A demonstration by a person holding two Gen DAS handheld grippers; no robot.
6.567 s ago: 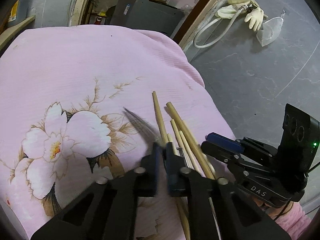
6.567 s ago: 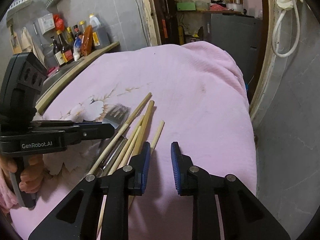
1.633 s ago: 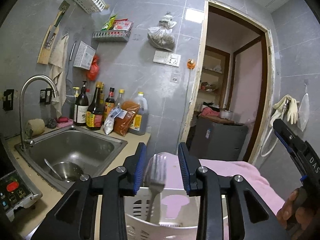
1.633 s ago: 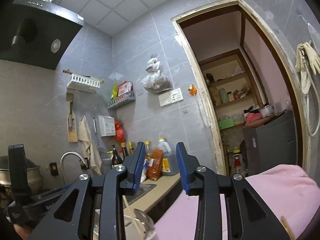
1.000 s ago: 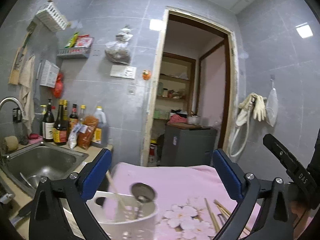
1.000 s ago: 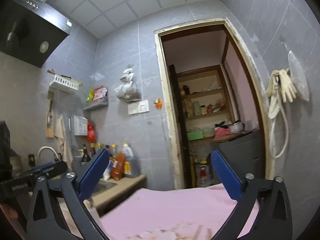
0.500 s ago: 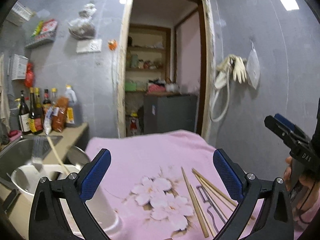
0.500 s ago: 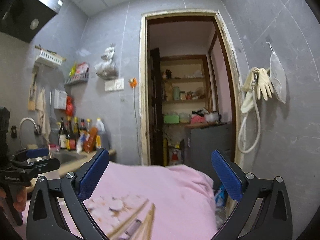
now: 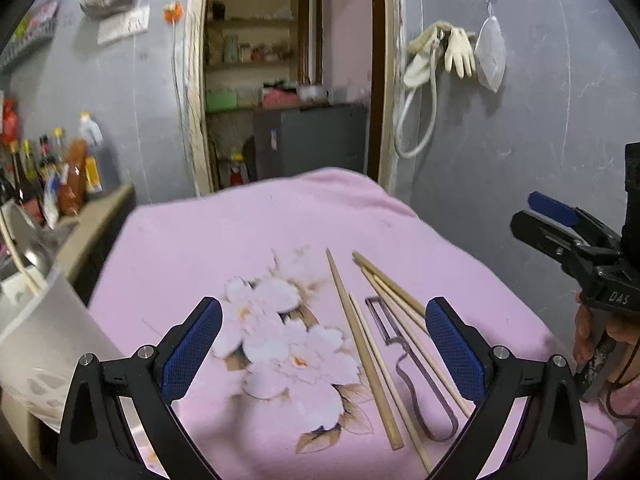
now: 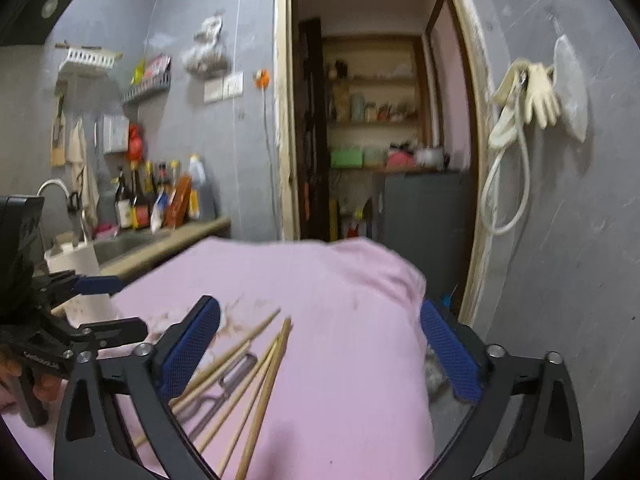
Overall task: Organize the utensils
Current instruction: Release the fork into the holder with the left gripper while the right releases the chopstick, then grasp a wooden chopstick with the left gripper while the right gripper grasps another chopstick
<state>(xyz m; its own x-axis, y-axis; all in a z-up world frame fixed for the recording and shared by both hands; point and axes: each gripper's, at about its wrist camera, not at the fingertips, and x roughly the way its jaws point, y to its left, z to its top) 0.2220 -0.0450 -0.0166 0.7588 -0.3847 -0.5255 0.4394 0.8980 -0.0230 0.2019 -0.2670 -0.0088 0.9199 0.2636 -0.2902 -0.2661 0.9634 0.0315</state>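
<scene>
Several wooden chopsticks (image 9: 362,344) and a metal peeler (image 9: 404,364) lie on the pink flowered cloth (image 9: 248,240). They also show in the right wrist view: chopsticks (image 10: 264,380) and peeler (image 10: 224,384). My left gripper (image 9: 322,350) is open wide and empty above the cloth, just short of the utensils. My right gripper (image 10: 320,348) is open wide and empty, over the chopsticks' right side. A white utensil holder (image 9: 36,328) stands at the left edge, with a chopstick (image 9: 16,258) sticking out. It also shows in the right wrist view (image 10: 82,280).
A sink with a tap (image 10: 60,192) and a counter with bottles (image 10: 156,200) lie left of the cloth. An open doorway (image 9: 280,80) with shelves and a grey cabinet (image 9: 312,140) is behind. Gloves and a hose (image 9: 440,52) hang on the right wall.
Both grippers have tilted down toward the cloth, bringing the chopsticks and peeler closer. Earlier my left gripper let the fork go into the white holder and opened wide.
</scene>
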